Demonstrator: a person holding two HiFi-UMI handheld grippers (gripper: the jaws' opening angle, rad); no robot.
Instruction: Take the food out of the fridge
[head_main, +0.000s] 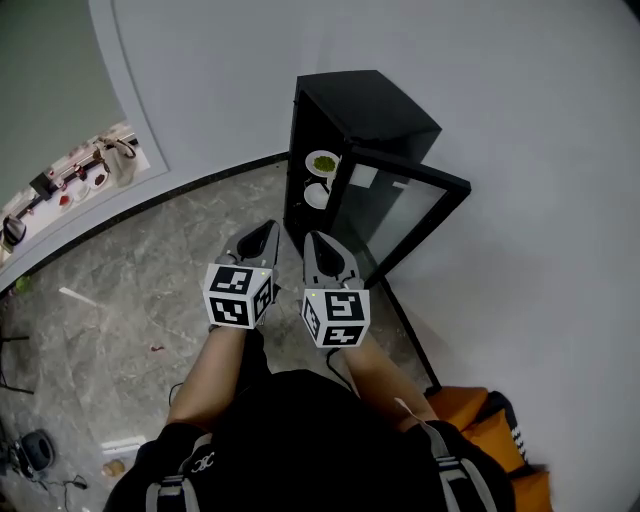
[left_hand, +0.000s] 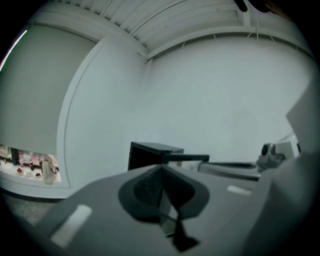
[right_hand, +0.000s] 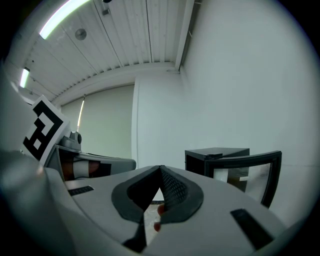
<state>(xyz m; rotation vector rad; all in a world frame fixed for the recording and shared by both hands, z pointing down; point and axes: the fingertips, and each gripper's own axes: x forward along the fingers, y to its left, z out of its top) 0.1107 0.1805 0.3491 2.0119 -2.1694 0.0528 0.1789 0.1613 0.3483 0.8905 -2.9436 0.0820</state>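
A small black fridge (head_main: 362, 118) stands against the white wall with its glass door (head_main: 405, 208) swung open to the right. Inside, a white plate of green food (head_main: 323, 163) sits on an upper shelf and a white dish (head_main: 317, 195) on the shelf below. My left gripper (head_main: 266, 232) and right gripper (head_main: 313, 240) are side by side just in front of the opening, both shut and empty. In the left gripper view the shut gripper (left_hand: 161, 169) points at the fridge (left_hand: 150, 155). In the right gripper view the gripper (right_hand: 160, 170) is shut, with the fridge (right_hand: 216, 159) and door (right_hand: 252, 172) at right.
The floor is grey marble with a black skirting along the curved wall. An orange bag (head_main: 478, 412) lies at the person's right. A counter with small items (head_main: 75, 178) shows far left. Small objects (head_main: 115, 466) lie on the floor at lower left.
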